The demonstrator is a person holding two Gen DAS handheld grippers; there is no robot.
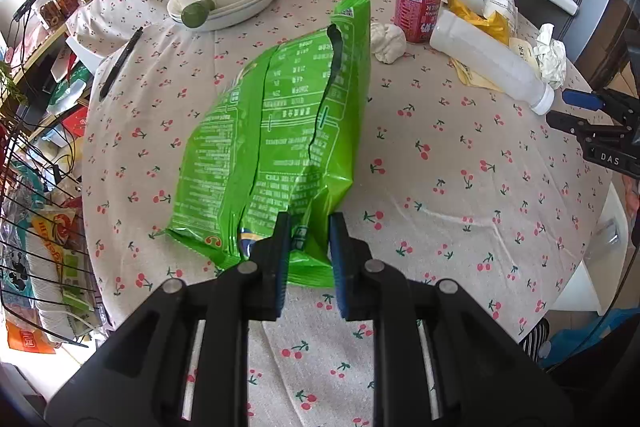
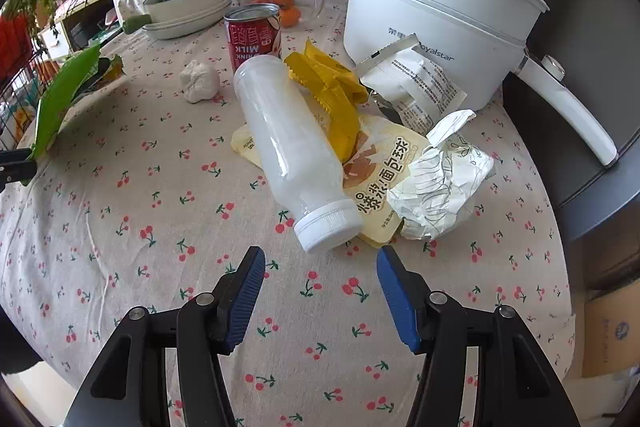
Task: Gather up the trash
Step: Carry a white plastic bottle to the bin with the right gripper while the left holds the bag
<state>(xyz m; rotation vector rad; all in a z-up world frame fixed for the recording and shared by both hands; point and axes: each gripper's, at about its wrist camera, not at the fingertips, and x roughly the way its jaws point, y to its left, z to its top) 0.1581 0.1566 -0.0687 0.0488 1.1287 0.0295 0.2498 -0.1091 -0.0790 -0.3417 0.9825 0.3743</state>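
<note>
Two grippers are seen over a cherry-print tablecloth [image 2: 120, 227]. The left gripper [image 1: 308, 227] is pinched on the near edge of a green snack bag [image 1: 280, 131], which is lifted at a slant. The right gripper [image 2: 320, 259] is spread with nothing between its pads, just near of a white plastic bottle [image 2: 288, 151] lying on its side. A red can [image 2: 254, 35], yellow wrappers [image 2: 332, 87] and crumpled paper [image 2: 440, 183] are gathered by the bottle, near a white cooker [image 2: 432, 15] at far right.
</note>
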